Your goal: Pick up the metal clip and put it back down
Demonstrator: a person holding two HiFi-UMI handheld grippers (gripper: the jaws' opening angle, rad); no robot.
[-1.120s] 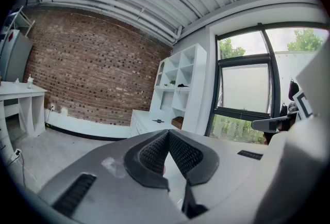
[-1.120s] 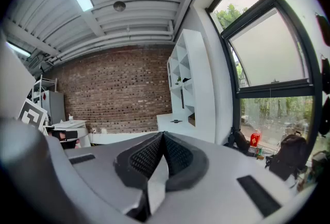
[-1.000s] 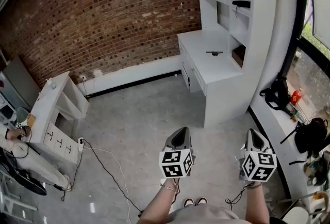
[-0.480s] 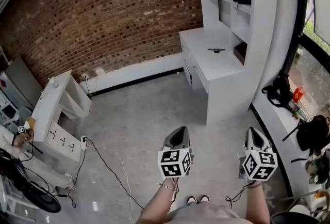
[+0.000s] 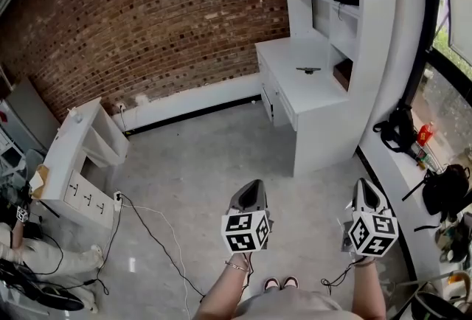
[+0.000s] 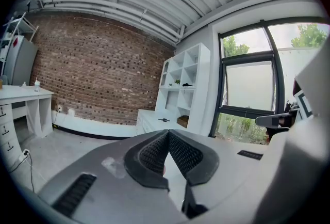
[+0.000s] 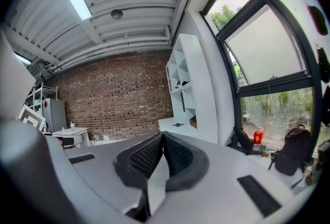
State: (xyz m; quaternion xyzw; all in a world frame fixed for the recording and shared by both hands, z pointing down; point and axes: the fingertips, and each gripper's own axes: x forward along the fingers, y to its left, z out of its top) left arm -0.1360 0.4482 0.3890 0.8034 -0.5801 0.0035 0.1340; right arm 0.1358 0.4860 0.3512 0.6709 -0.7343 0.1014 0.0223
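Jaws pressed together, empty, on left gripper (image 6: 167,133) and right gripper (image 7: 162,136), above floor (image 5: 198,164)

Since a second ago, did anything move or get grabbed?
The left gripper drifted slightly left, and the person at the left edge shifted lower. Nothing was grabbed: it and the right gripper stay shut and empty, and the metal clip stays on the desk.

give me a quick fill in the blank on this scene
The left gripper and right gripper both have their jaws ____, holding nothing.
The metal clip lies on the white ____.
The far wall is bare red ____.
Missing words: shut; desk; brick.
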